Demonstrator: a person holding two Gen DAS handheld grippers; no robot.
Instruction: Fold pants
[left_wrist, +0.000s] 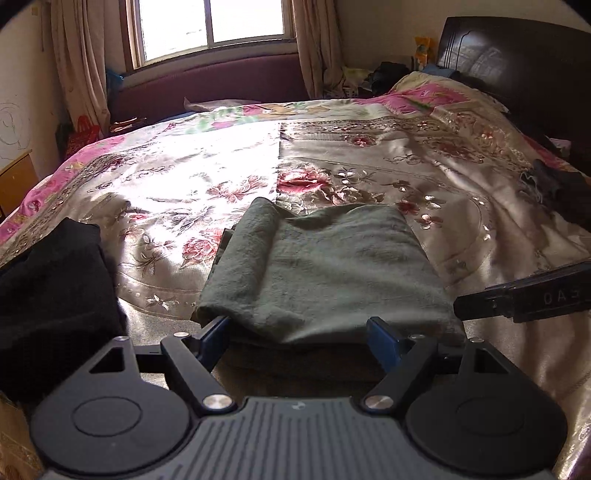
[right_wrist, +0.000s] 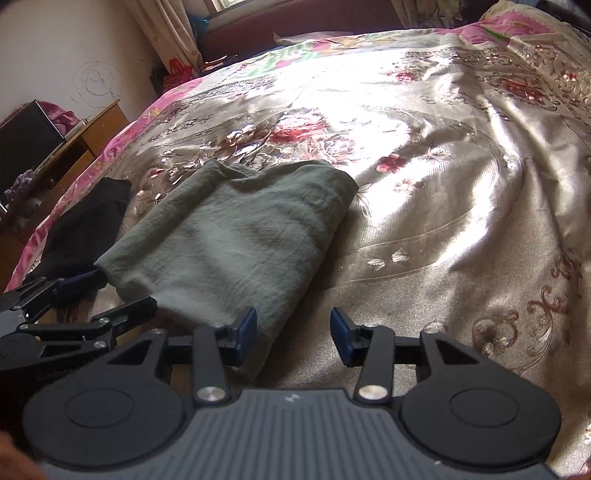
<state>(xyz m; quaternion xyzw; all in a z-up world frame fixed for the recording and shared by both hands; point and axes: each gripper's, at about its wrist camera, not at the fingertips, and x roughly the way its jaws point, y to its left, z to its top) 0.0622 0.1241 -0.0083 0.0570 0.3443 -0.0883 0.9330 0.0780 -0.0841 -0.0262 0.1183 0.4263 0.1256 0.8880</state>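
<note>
The grey-green pants (left_wrist: 325, 266) lie folded into a compact rectangle on the floral bedspread (left_wrist: 192, 177). They also show in the right wrist view (right_wrist: 236, 236). My left gripper (left_wrist: 301, 328) is open, its jaws wide apart at the near edge of the folded pants, holding nothing. My right gripper (right_wrist: 293, 328) is open and empty at the near right corner of the pants. The left gripper also shows in the right wrist view (right_wrist: 92, 295), at the pants' left near edge. The right gripper's finger (left_wrist: 517, 299) shows at the right of the left wrist view.
A black garment (left_wrist: 55, 295) lies on the bed left of the pants, also in the right wrist view (right_wrist: 85, 232). A dark headboard (left_wrist: 517, 74) stands at far right. A wooden desk (right_wrist: 74, 147) stands left of the bed. A window (left_wrist: 210, 26) is behind.
</note>
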